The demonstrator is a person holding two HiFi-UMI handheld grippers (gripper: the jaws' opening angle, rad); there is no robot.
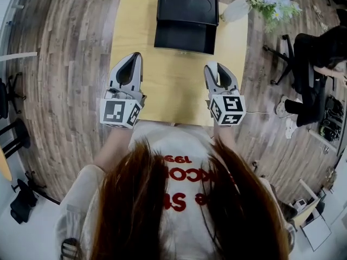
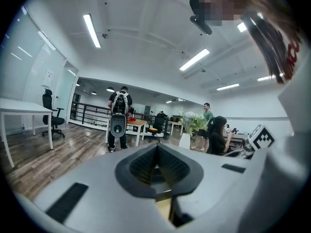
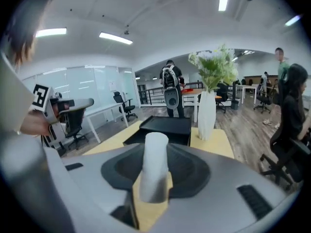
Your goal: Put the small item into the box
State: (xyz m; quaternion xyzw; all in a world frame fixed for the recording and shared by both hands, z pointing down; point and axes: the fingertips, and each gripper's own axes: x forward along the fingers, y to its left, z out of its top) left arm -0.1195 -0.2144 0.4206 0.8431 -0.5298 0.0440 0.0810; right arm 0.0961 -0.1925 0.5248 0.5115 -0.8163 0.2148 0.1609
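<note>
**White cylinder clamped in the right gripper, box still ahead**

Head view: the left gripper and right gripper point forward over the near half of a yellow table on a wooden floor. The open black box sits at the far edge, well apart from both.

Left gripper view: jaws together, empty, aimed almost level across an office.

Right gripper view: jaws clamp a white cylinder upright. The box lies beyond it, with a vase beside it.

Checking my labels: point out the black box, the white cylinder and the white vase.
black box (image 1: 184, 38), head view, its bare inside floor.
white cylinder (image 3: 154, 166), right gripper view, mid-shaft.
white vase (image 3: 207, 118), right gripper view, its body.
</note>
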